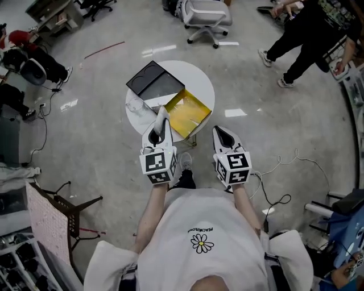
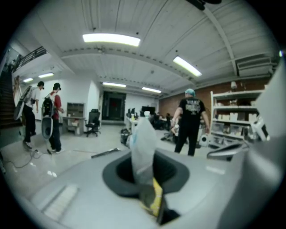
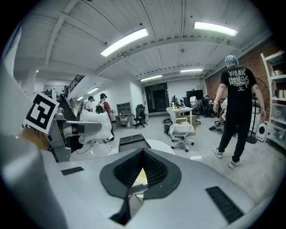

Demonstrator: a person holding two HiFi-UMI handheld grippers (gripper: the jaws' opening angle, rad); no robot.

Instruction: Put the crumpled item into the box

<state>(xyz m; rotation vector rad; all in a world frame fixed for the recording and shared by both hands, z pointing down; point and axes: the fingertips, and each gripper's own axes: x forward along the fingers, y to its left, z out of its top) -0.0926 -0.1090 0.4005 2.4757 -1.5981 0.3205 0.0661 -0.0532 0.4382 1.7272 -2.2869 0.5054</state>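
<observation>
On the round white table (image 1: pixel 197 73) lies an open box with a yellow inside (image 1: pixel 188 113); a black tray-like lid (image 1: pixel 153 83) rests beside it on the far left. My left gripper (image 1: pixel 161 121) is shut on the crumpled white item (image 1: pixel 162 115), held just short of the box's near left corner. In the left gripper view the crumpled item (image 2: pixel 144 145) sticks up between the jaws. My right gripper (image 1: pixel 219 132) hovers to the right of the box, off the table, shut with nothing in it. From the right gripper view (image 3: pixel 143 154) the item (image 3: pixel 95 125) and lid (image 3: pixel 132 142) show at left.
An office chair (image 1: pixel 208 17) stands beyond the table and a person (image 1: pixel 304 41) walks at the far right. Cables (image 1: pixel 282 165) trail on the floor at right. A metal-framed chair (image 1: pixel 63 211) and clutter sit at left. My shoe (image 1: pixel 186 161) is under the table's near edge.
</observation>
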